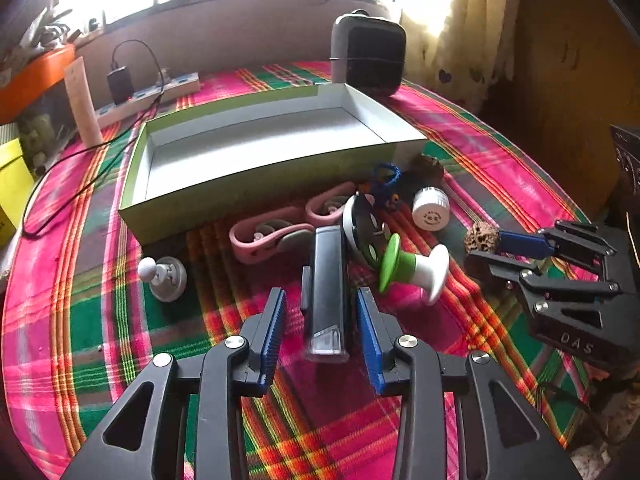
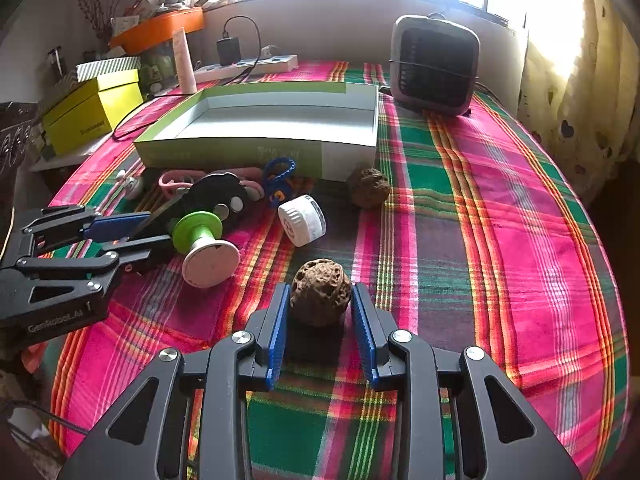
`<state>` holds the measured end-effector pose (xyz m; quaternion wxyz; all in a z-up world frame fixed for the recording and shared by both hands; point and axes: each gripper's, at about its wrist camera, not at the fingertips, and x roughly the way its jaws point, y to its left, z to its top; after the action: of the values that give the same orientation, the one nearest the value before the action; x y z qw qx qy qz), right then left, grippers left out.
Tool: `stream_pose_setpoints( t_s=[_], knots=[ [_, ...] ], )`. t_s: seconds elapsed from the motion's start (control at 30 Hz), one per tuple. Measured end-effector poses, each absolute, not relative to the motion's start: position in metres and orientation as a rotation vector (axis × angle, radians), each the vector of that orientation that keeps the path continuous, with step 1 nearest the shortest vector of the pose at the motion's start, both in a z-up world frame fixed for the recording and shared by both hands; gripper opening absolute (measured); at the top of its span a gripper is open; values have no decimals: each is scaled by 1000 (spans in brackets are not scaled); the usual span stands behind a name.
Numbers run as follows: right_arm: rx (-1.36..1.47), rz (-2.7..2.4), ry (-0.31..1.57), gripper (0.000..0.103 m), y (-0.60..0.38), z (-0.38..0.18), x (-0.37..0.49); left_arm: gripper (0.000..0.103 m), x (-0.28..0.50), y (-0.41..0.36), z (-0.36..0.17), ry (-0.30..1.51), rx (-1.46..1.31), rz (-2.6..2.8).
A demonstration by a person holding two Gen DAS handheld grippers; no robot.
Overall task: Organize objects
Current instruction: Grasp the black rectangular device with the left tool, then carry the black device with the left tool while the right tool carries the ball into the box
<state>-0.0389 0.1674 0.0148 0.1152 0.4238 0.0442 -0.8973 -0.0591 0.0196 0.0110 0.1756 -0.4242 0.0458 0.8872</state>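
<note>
Left gripper (image 1: 322, 312) fingers clamped on a black stapler (image 1: 326, 292), right gripper (image 2: 320, 312) fingers clamped on a wrinkled walnut (image 2: 319, 292), open box (image 1: 256, 184) behind on the plaid worktop (image 2: 500, 260).

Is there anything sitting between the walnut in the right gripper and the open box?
Yes. The white jar lies on the cloth between the walnut and the box; lifting the right gripper should clear it.

An open cardboard box (image 2: 256, 120) sits mid-table on a plaid cloth (image 2: 500, 240), a small fan heater (image 2: 434, 66) behind its right corner and a power strip (image 2: 248, 65) behind its left. Before the box lie a spool (image 2: 204, 248), a capped jar (image 2: 302, 220) and two walnuts (image 2: 368, 188), one nearer (image 2: 320, 292).
</note>
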Motion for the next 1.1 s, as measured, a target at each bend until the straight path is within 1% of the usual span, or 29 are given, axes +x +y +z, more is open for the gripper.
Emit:
stream_pose_setpoints(
  t_s=[0.4, 0.5, 0.53, 0.57, 1.1],
  knots=[
    [1248, -2627, 135, 33, 166, 15, -43, 33, -66, 26, 10, 138, -1212, 2557],
    [1249, -2631, 145, 33, 165, 15, -43, 27, -66, 26, 10, 158, -1218, 2578],
    [1250, -2633, 151, 33, 164, 15, -43, 23, -67, 27, 10, 162, -1220, 2586],
    [1250, -2634, 151, 33, 164, 15, -43, 22, -67, 26, 10, 157, -1222, 2590],
    [1256, -2648, 158, 33, 163, 16, -44, 22, -60, 17, 9, 34, -1238, 2625]
  ],
)
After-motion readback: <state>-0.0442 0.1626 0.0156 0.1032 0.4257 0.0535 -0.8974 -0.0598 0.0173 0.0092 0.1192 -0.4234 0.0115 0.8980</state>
